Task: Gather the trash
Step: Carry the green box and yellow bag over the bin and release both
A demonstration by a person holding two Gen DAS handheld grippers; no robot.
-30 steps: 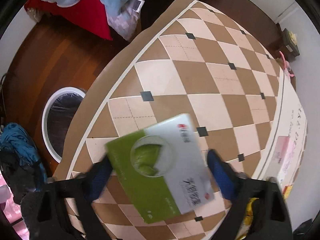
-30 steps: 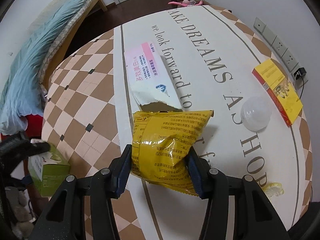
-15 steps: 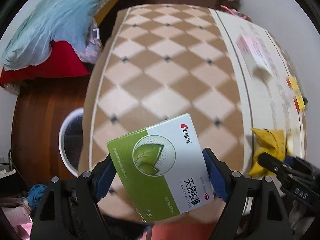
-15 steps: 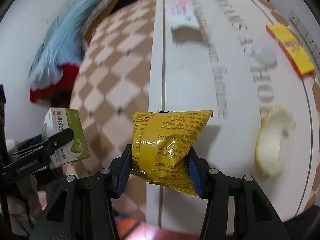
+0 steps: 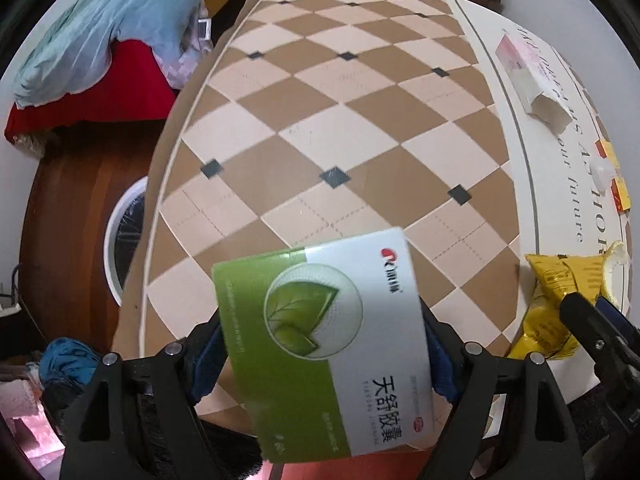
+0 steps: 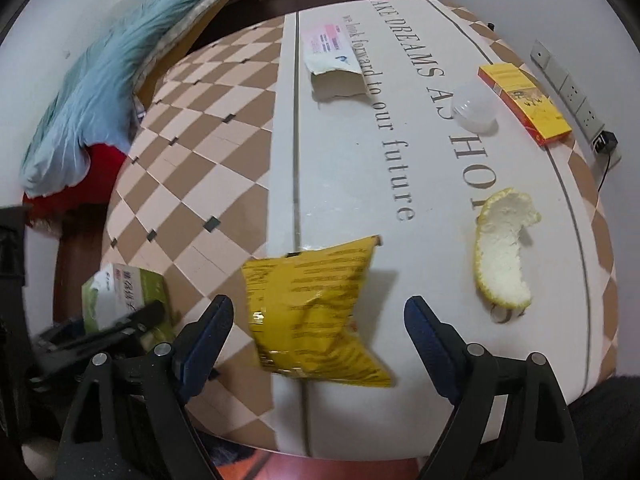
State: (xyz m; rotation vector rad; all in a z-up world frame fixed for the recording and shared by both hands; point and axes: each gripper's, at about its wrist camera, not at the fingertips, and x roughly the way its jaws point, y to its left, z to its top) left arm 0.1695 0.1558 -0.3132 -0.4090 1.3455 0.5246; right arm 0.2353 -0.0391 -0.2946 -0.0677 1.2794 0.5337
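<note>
The left gripper clamps the green box above the table's near edge with the bin lower left, while the right gripper gapes around the loose yellow wrapper

The right gripper has opened its jaws wide and let go of the yellow snack bag, which it gripped half a second ago. The bag now sits loose and blurred between the spread fingers, tilted, above the table near its front edge.
</note>
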